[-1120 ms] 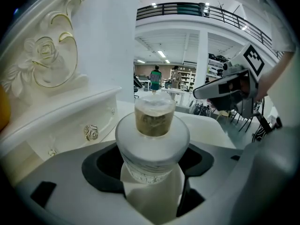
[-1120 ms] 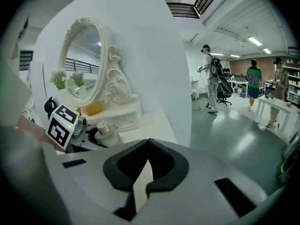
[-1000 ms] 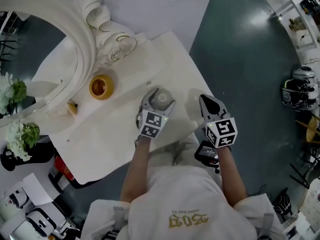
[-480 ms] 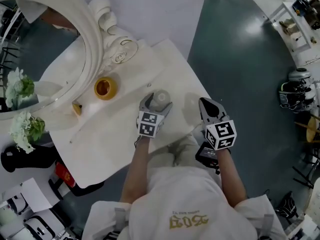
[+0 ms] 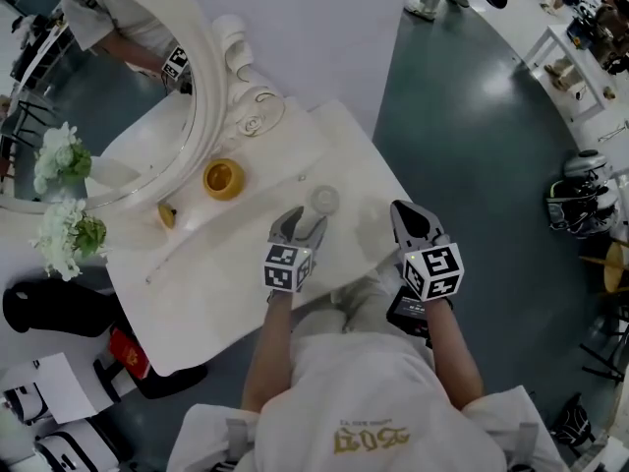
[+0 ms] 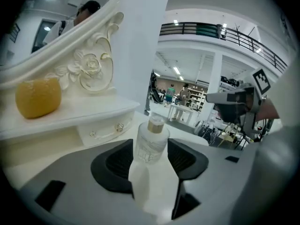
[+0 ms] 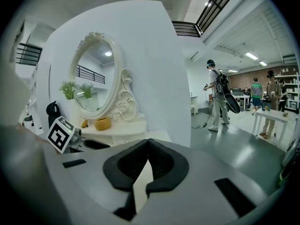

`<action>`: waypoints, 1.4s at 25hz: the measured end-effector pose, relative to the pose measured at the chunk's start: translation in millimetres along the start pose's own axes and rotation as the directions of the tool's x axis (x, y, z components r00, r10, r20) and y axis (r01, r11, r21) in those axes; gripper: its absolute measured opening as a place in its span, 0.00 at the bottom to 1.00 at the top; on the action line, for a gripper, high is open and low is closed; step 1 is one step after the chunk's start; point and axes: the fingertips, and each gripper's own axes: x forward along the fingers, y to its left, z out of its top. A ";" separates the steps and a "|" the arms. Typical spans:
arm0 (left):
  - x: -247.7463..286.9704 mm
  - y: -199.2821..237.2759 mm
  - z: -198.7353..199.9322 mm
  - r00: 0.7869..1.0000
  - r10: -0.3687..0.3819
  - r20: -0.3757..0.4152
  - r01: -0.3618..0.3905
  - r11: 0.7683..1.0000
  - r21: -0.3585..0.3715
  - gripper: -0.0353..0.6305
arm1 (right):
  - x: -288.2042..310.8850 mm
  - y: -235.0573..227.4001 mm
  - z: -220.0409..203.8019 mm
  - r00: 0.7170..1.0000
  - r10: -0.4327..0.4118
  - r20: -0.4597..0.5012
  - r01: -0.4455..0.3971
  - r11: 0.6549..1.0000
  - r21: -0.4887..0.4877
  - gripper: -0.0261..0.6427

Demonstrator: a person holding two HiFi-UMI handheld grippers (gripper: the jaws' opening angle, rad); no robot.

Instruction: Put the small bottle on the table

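Note:
The small clear bottle (image 5: 323, 201) with a gold cap stands upright on the white dressing table (image 5: 221, 283). My left gripper (image 5: 298, 226) sits just behind it, toward the person. Its jaws are apart and closing, and the pads do not touch the bottle. In the left gripper view the bottle (image 6: 151, 142) shows in line with the gap of the left gripper (image 6: 150, 159), a little beyond the tips. My right gripper (image 5: 411, 218) hovers past the table's right edge, shut with nothing in it. In its own view the right gripper (image 7: 148, 149) has its jaws meeting.
An ornate white oval mirror (image 5: 211, 116) stands at the back of the table. Beside it sits a round yellow jar (image 5: 223, 178), and green-white flowers (image 5: 64, 205) are at the left. Dark floor (image 5: 472, 165) lies to the right. People stand far off (image 7: 216, 95).
My left gripper has let go of the bottle and drawn back toward the person, leaving it standing on the table. The right gripper has stayed put.

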 end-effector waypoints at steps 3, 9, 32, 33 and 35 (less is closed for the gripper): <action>-21.9 -0.3 22.8 0.996 0.036 0.079 -0.035 0.999 -0.008 0.18 | -3.2 10.0 6.2 1.000 0.014 0.022 -0.014 1.000 -0.004 0.06; -67.9 -5.3 66.0 0.970 0.092 0.225 -0.079 0.995 -0.066 0.08 | -17.8 27.0 16.4 0.998 0.032 0.059 -0.032 0.999 0.008 0.06; -92.4 -21.6 77.9 0.975 0.023 0.220 -0.030 0.999 0.027 0.08 | -22.1 49.7 23.5 0.995 0.054 0.089 -0.059 0.997 0.048 0.06; -91.9 -22.0 76.9 0.976 0.022 0.216 -0.029 0.999 0.030 0.08 | -21.5 49.8 22.9 0.995 0.056 0.086 -0.060 0.997 0.047 0.06; -91.7 -21.9 76.3 0.977 0.021 0.213 -0.028 0.999 0.028 0.08 | -20.2 49.3 22.0 0.995 0.056 0.078 -0.059 0.997 0.045 0.06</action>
